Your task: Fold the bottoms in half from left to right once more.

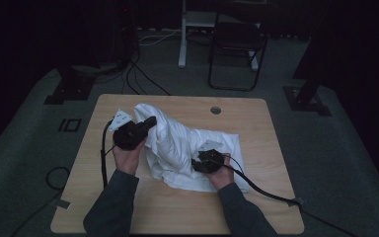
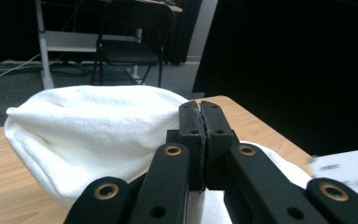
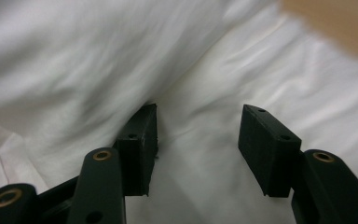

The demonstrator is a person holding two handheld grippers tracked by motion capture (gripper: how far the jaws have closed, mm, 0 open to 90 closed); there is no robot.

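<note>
A white cloth [image 1: 172,143] lies crumpled on the wooden table [image 1: 177,207]. Its left part is pulled up into a peak. My left gripper [image 1: 150,121] is shut on the cloth at that peak, held above the tabletop. In the left gripper view the jaws [image 2: 199,105] meet tip to tip, with the cloth [image 2: 88,126] bulging to their left and under them. My right gripper [image 1: 205,157] points down at the lower right part of the cloth. Its jaws [image 3: 198,126] stand apart over the cloth [image 3: 205,70], with the left pad against a fold.
A round hole [image 1: 215,109] sits near the table's far edge. A black folding chair [image 1: 237,44] and a white stand [image 1: 182,34] are on the floor beyond the table. Cables [image 1: 266,190] trail from both grippers across the table.
</note>
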